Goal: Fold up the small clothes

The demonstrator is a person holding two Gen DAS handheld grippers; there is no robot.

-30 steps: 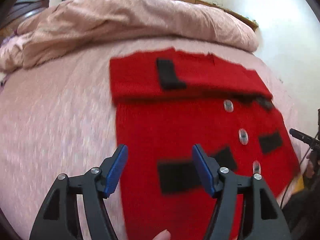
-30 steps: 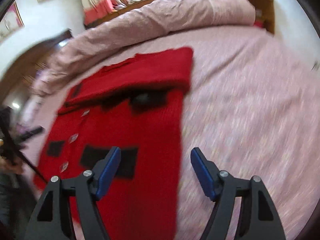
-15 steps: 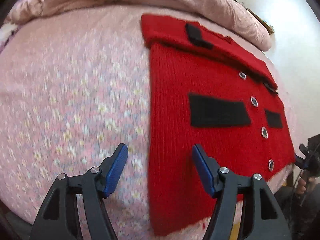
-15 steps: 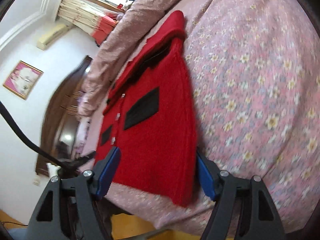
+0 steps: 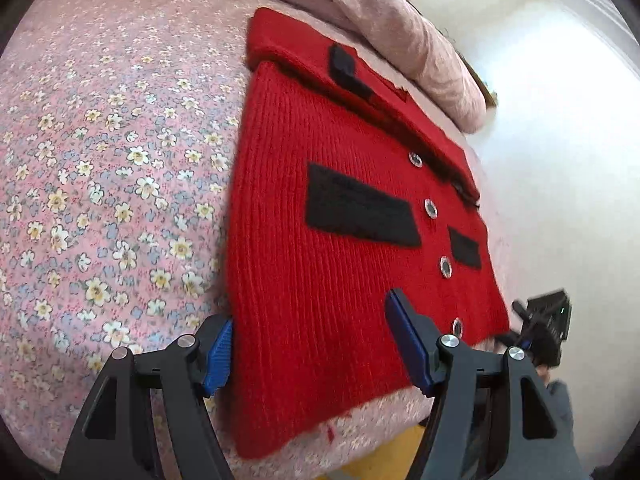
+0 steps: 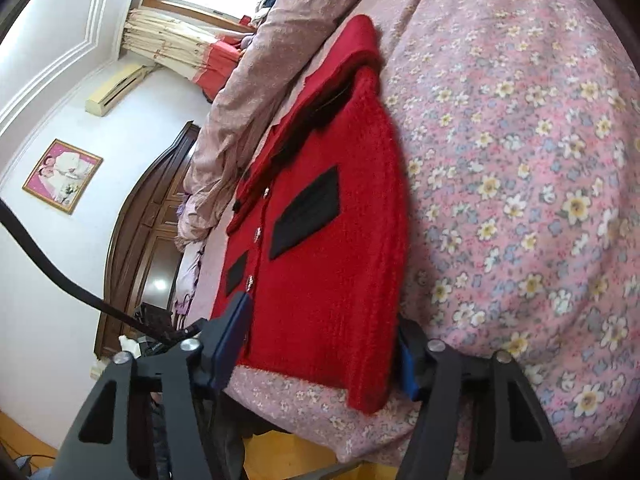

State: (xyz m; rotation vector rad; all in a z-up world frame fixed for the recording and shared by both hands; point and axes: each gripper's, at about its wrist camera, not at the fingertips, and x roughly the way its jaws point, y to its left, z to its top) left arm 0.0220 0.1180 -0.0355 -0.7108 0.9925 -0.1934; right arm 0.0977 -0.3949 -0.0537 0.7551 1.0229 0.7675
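Both grippers have dropped lower and closer to the near edge of the bed (image 5: 100, 160) than a second ago, so the red cardigan (image 5: 320, 280) now fills each view. It lies flat on the flowered sheet, front up, with its top part already folded down across the chest, probably to shorten it for the next fold. A rumpled pink quilt (image 5: 400, 20) lies beyond it. The left gripper (image 5: 308, 344) is spread wide, straddling the cardigan's near left hem corner; the right gripper (image 6: 320, 340) is likewise wide apart over the near right corner, gripping nothing. I judge both are lining up to pinch the hem. Countable on the cardigan: one garment, two black pocket patches, four silver buttons (image 5: 430, 208) down the middle.
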